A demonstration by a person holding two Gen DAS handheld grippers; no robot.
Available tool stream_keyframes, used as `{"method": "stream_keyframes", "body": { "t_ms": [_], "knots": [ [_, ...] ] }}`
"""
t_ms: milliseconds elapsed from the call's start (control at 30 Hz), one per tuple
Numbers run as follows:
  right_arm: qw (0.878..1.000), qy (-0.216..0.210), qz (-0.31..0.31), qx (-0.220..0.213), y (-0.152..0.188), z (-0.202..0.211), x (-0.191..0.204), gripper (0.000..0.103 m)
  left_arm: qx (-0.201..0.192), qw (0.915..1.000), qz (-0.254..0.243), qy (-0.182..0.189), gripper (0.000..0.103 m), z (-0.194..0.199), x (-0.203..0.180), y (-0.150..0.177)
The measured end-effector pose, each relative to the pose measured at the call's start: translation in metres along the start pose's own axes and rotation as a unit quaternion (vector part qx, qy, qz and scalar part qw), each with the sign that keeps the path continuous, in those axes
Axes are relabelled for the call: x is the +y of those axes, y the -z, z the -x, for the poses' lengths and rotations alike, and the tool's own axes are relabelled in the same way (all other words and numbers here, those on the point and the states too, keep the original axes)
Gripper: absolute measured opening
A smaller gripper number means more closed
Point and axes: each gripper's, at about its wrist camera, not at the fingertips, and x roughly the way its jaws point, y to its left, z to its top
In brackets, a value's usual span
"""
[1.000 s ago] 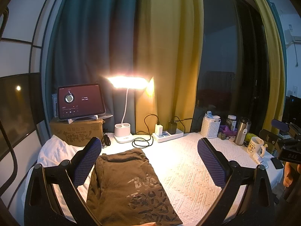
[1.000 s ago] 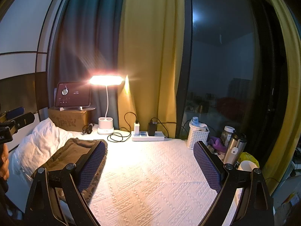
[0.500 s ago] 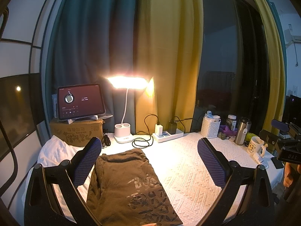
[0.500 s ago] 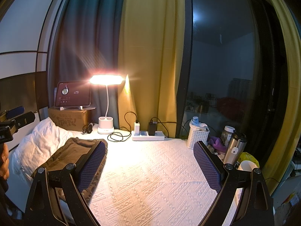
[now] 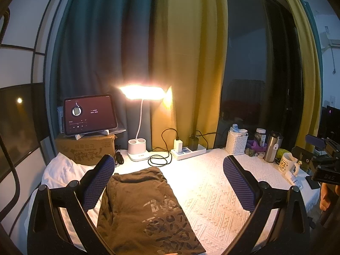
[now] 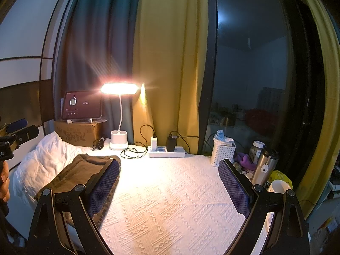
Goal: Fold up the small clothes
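A brown printed garment (image 5: 144, 210) lies folded in a long strip on the white patterned cloth (image 5: 212, 195), on the left side. It also shows in the right wrist view (image 6: 78, 172), partly over a white pillow (image 6: 40, 163). My left gripper (image 5: 169, 182) is open and empty, held above the garment's near end. My right gripper (image 6: 169, 186) is open and empty, held above the bare cloth to the garment's right. The right gripper's body shows at the left wrist view's right edge (image 5: 325, 170).
At the back stand a lit desk lamp (image 5: 140, 114), a tablet (image 5: 89, 113) on a cardboard box (image 5: 85, 148), a power strip with cables (image 5: 187, 148), a white basket (image 5: 235, 142), a steel flask (image 5: 273, 146) and a mug (image 5: 286, 163).
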Motion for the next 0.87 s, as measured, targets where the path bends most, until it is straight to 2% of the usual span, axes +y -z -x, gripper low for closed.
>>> {"method": "stream_keyframes", "body": {
  "t_ms": [867],
  "knots": [
    [1.000, -0.001, -0.002, 0.004, -0.0006, -0.0026, -0.0015, 0.095, 0.002, 0.9999, -0.006, 0.008, 0.101, -0.0030, -0.0010, 0.0014]
  ]
}}
